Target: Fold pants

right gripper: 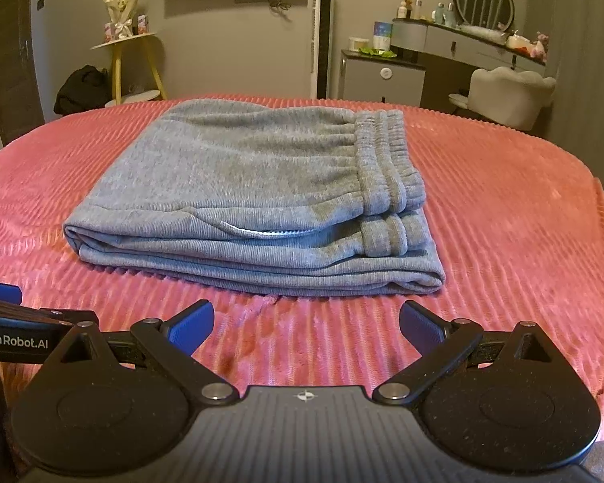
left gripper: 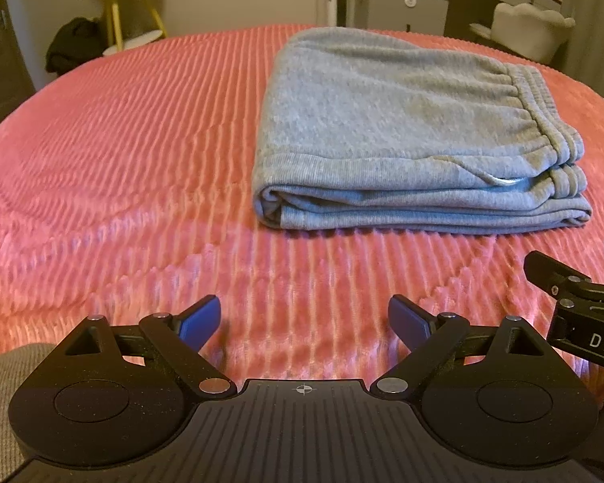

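- Holding my left gripper (left gripper: 304, 322) and right gripper (right gripper: 306, 328) spread wide, grasping nothing, side by side above the bed (right gripper: 503, 241).
- Grey pants (right gripper: 245, 185) lie folded ahead, waistband (right gripper: 386, 161) rightward.

Folded pants (right gripper: 245, 201) lie on bed (right gripper: 503, 221), w/ waistband to right. Both grippers near bed's front edge, left gripper (left gripper: 304, 322) beside right gripper (right gripper: 306, 328).
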